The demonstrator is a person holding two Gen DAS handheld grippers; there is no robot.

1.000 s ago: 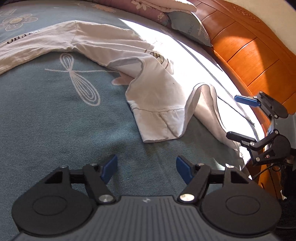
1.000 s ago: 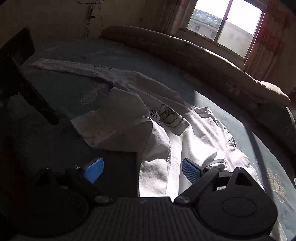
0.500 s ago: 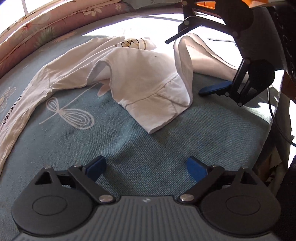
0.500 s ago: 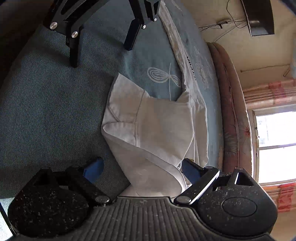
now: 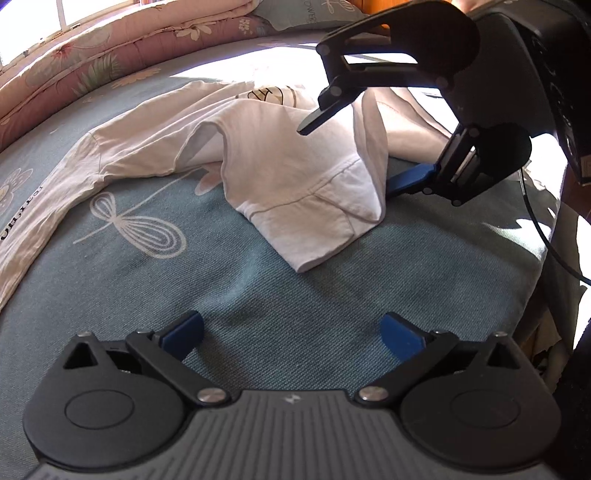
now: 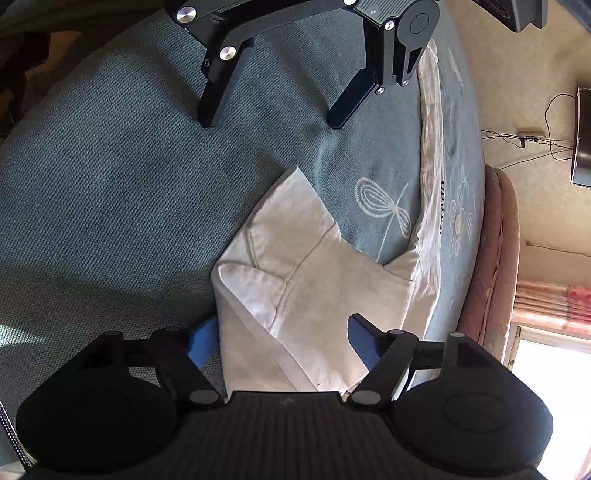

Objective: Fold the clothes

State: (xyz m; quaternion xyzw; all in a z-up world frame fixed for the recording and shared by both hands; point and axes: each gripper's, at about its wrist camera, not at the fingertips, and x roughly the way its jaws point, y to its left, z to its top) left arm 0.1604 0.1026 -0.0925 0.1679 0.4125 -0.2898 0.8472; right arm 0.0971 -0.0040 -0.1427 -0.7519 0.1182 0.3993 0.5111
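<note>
A white long-sleeved shirt [image 5: 295, 177] lies crumpled on the teal bedspread [image 5: 258, 302], one sleeve [image 5: 55, 199] trailing left. Its hem corner stands up in a raised fold [image 5: 369, 147]. My right gripper [image 5: 358, 155] straddles that fold, one finger above and a blue pad [image 5: 410, 181] beside it. In the right wrist view the gripper [image 6: 284, 339] has shirt fabric [image 6: 295, 295] between its closing jaws, which do not clearly press on it. My left gripper [image 5: 291, 332] hovers over bare bedspread short of the shirt, jaws opening wide with nothing between them; it also shows as the gripper [image 6: 271, 122] at the top.
A rolled pink floral quilt [image 5: 110, 48] and a pillow [image 5: 314, 11] line the far side of the bed. The bed's edge [image 5: 535, 251] drops off at the right, with a black cable [image 5: 550, 243] hanging there. A window [image 6: 554, 369] and a wall screen [image 6: 581, 136] show beyond.
The right gripper has rolled over and come down onto the shirt's raised hem fold, its jaws narrowing around it. The left gripper has rolled and spread its jaws wider.
</note>
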